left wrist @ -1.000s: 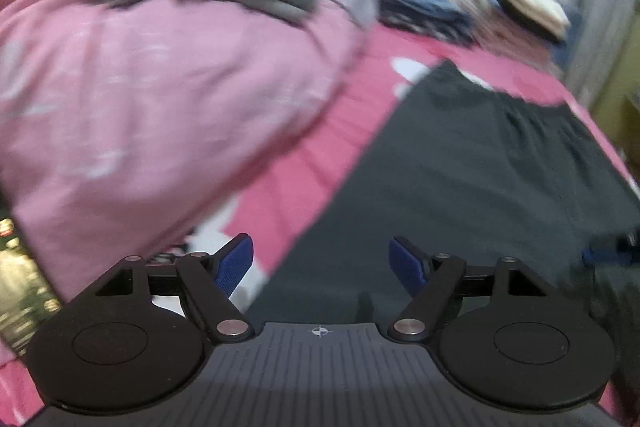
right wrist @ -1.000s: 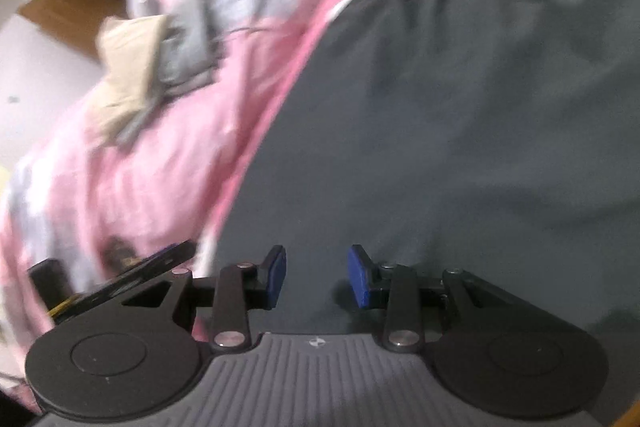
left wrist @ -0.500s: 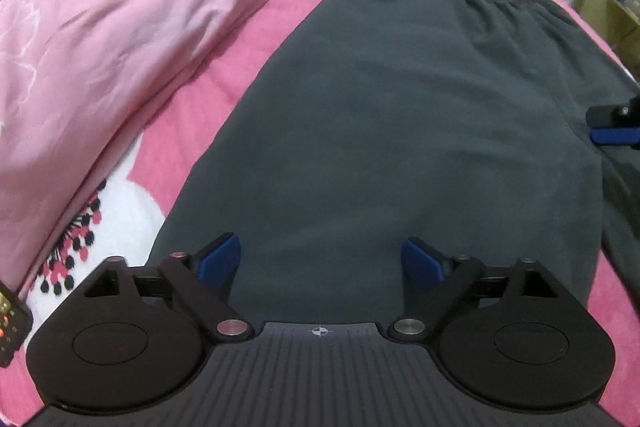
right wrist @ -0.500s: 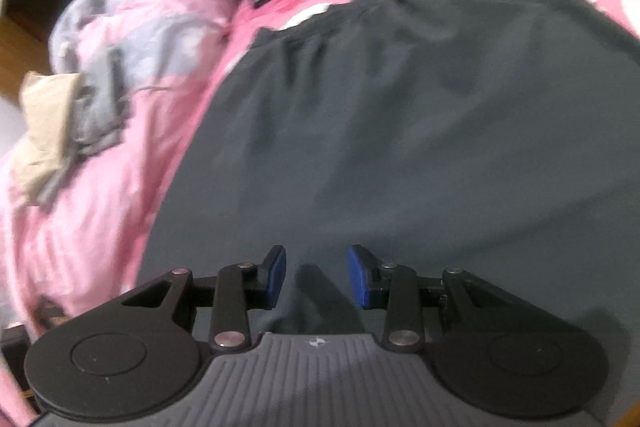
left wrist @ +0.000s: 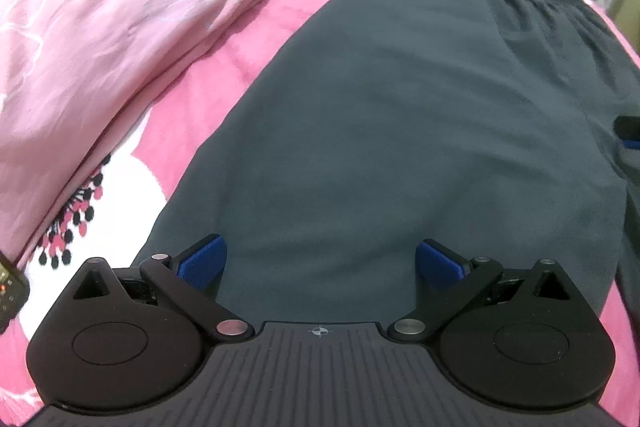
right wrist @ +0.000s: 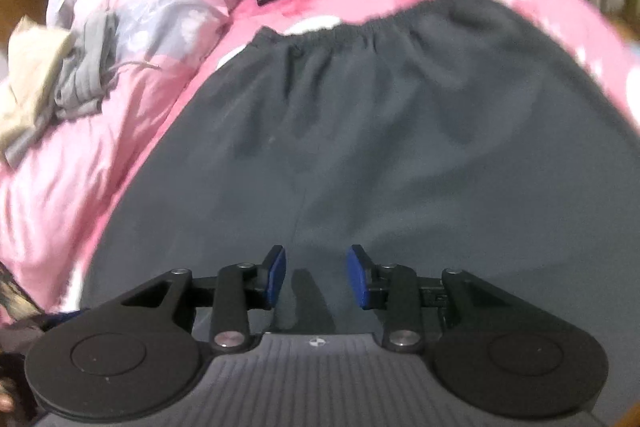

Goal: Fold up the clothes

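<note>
Dark grey trousers [left wrist: 400, 115] are spread flat on the pink bed [left wrist: 256, 39], long axis running away from both tongs. Left tongs [left wrist: 320, 263], just opened wide and empty, are held nearest the hem; right tongs [right wrist: 316, 275] stand part-open, empty.

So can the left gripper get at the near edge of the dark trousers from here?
Probably yes. The left gripper hangs over the dark trousers, which lie flat on the pink bedsheet; its jaws, just opened wide, are empty, with nothing in the way.
</note>
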A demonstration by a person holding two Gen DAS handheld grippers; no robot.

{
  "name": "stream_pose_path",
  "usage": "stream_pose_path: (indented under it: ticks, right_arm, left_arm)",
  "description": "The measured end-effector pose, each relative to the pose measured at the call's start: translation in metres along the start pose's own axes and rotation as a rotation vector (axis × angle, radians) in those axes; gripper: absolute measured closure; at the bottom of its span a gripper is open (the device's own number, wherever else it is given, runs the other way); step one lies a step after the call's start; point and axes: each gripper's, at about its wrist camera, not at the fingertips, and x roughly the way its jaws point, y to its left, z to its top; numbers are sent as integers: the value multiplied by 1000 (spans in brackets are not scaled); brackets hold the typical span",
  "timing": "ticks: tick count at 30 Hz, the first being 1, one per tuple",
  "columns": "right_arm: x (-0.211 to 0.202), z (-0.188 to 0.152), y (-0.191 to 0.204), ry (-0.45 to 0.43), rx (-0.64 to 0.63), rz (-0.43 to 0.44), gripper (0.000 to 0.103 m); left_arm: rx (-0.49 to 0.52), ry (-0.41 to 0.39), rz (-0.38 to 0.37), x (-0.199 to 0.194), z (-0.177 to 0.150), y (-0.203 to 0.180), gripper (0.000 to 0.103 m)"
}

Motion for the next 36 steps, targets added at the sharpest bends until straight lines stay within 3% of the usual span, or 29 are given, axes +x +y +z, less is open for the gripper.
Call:
stream_pose_path:
  ticks: [7,13,16,18,19,36]
  right_arm:
    - [27,-10,23,-17,-243,-227,60]
    - [36,-18,26,-19,-276,-262,53]
    - [36,-17,25,-9,-253,-251,35]
    - [39,-15,24,14,-236,-224,7]
    - [41,-16,25,28,-232,-215,0]
    - [54,-16,36,57,-210,-292,0]
  left_arm:
    - [-11,31,55,0,3,-9,0]
    - [-5,37,89,-2,3,-15,0]
    - [-6,44,105,-2,4,-18,0]
    - [-6,48,114,-3,4,-19,0]
    - [-8,49,117,-3,4,-19,0]
    - [-23,63,128,-9,1,-22,0]
